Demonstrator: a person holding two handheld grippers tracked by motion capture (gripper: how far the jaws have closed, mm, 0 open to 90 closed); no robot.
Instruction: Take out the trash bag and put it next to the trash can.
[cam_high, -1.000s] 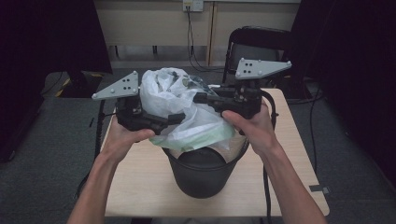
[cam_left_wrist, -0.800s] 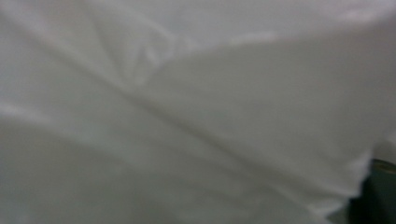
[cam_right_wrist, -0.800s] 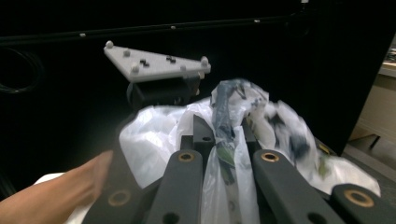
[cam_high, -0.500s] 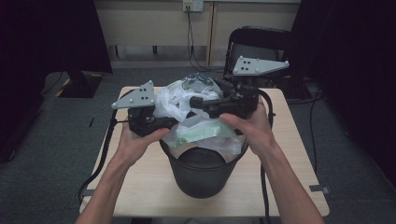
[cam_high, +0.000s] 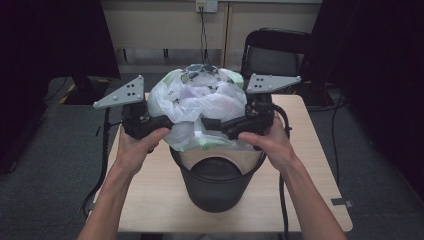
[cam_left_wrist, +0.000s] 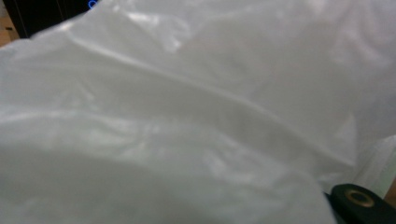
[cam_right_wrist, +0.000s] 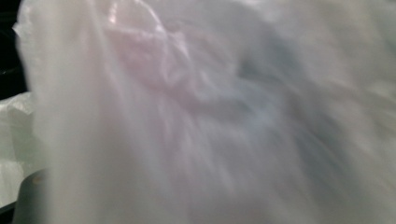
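We see a wooden table (cam_high: 320, 200) bearing a black bin (cam_high: 217, 182), a full white bin bag (cam_high: 200, 107) bulging above its rim. Our left gripper (cam_high: 167, 122) pinches the bag's film; our right gripper (cam_high: 210, 122) has just opened, film against its jaws. We should regrip low before lifting evenly.
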